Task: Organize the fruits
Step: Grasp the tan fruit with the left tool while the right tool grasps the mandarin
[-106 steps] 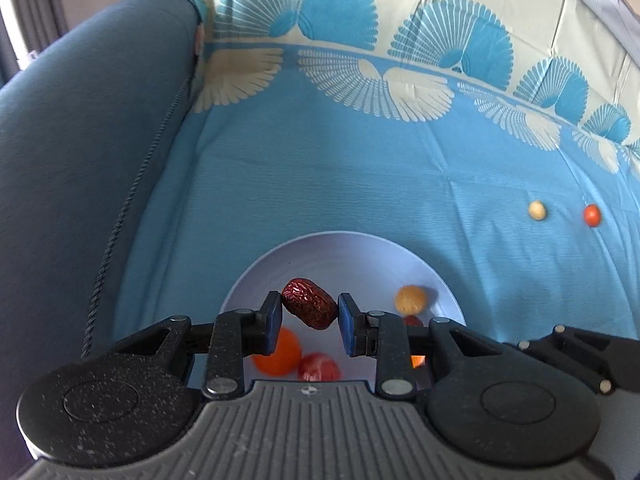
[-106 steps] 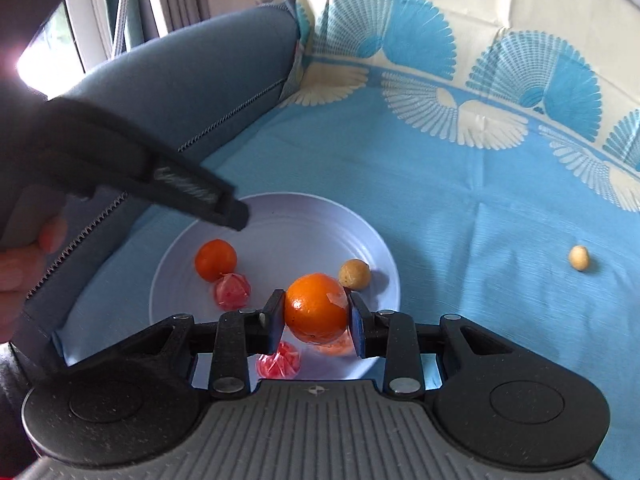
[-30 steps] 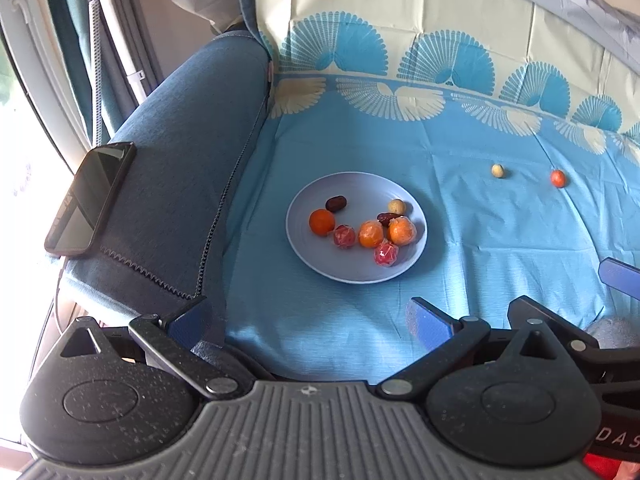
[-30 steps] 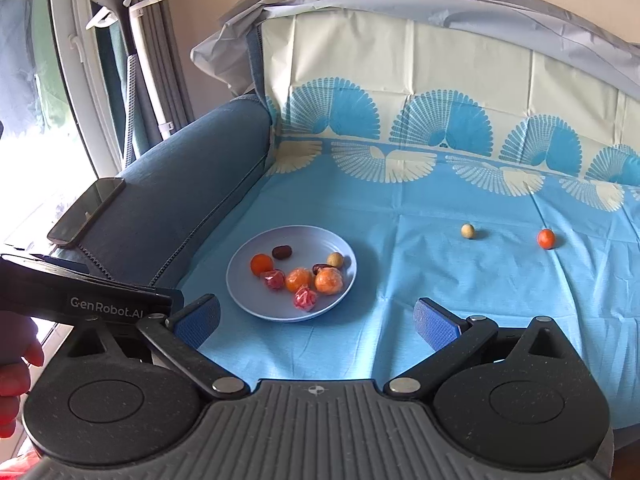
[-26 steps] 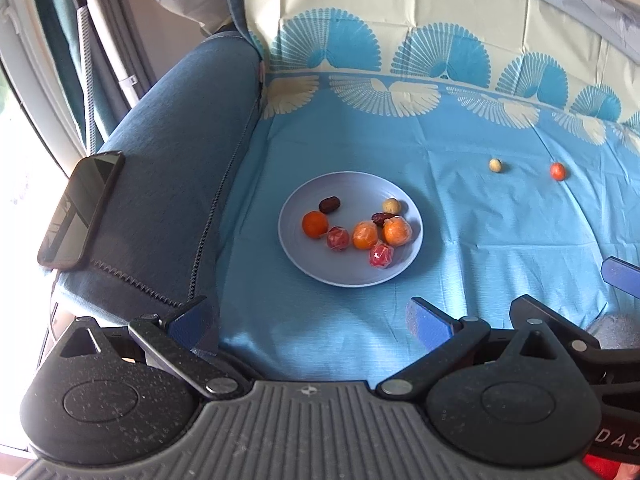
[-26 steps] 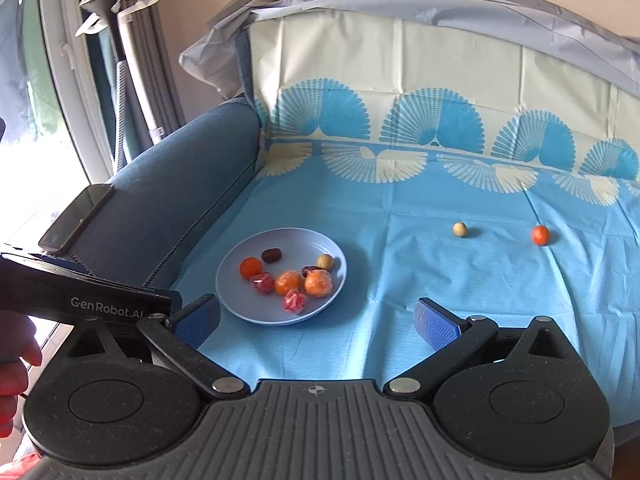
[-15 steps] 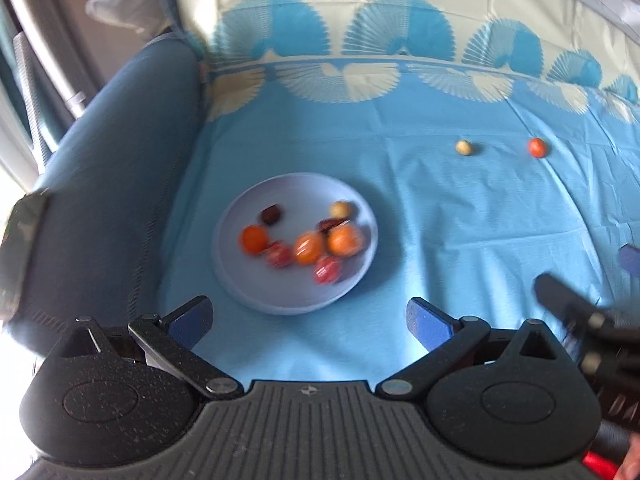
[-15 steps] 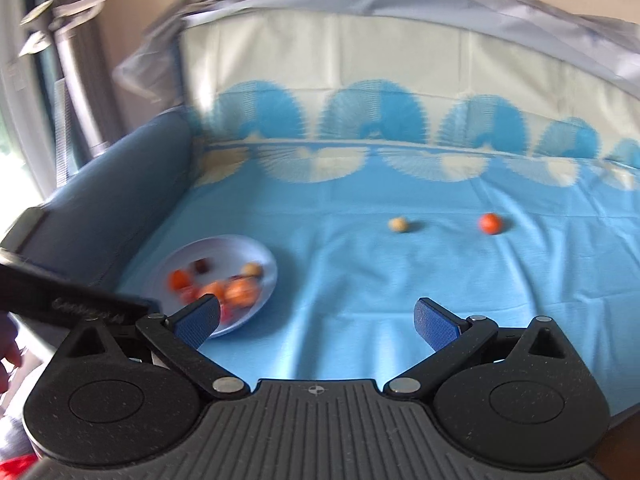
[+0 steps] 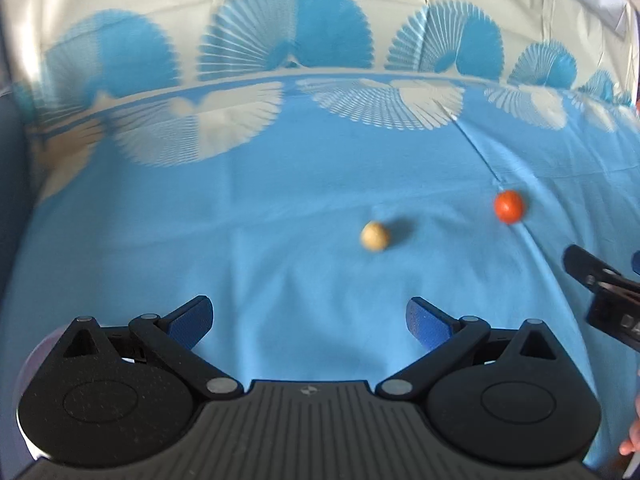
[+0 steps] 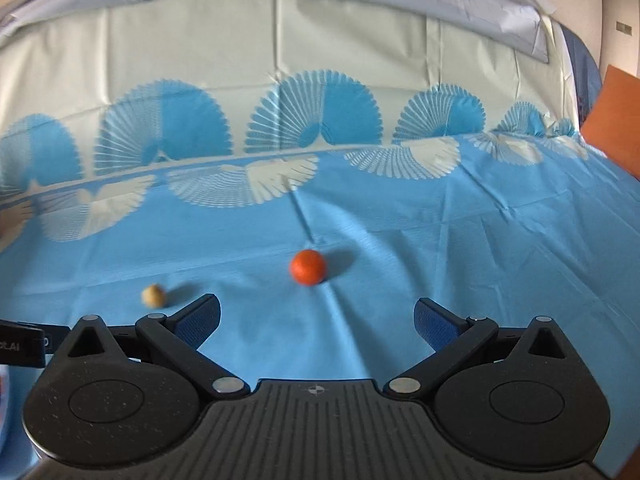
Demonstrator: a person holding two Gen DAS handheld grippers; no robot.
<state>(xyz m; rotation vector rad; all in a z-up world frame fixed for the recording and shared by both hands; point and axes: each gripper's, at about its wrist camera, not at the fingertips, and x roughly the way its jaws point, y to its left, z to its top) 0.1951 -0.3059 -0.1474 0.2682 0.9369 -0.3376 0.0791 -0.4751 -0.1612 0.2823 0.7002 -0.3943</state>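
A small tan round fruit [image 9: 374, 236] and a small orange-red round fruit [image 9: 508, 207] lie loose on the blue patterned cloth [image 9: 280, 208]. My left gripper [image 9: 310, 320] is open and empty, a short way in front of the tan fruit. In the right wrist view the orange-red fruit [image 10: 308, 267] lies straight ahead of my right gripper [image 10: 316, 322], which is open and empty. The tan fruit [image 10: 153, 295] is off to its left. Only a sliver of the plate's rim [image 9: 36, 354] shows at the lower left.
The right gripper's black finger [image 9: 600, 280] pokes in at the right of the left wrist view. The left gripper's body [image 10: 20, 346] shows at the left edge of the right wrist view. The cloth rises up the sofa back [image 10: 320, 60]. An orange panel [image 10: 616, 120] stands far right.
Both grippers have swung right and moved closer to the two loose fruits. The plate with its fruits has slid out of both views. Both stay open.
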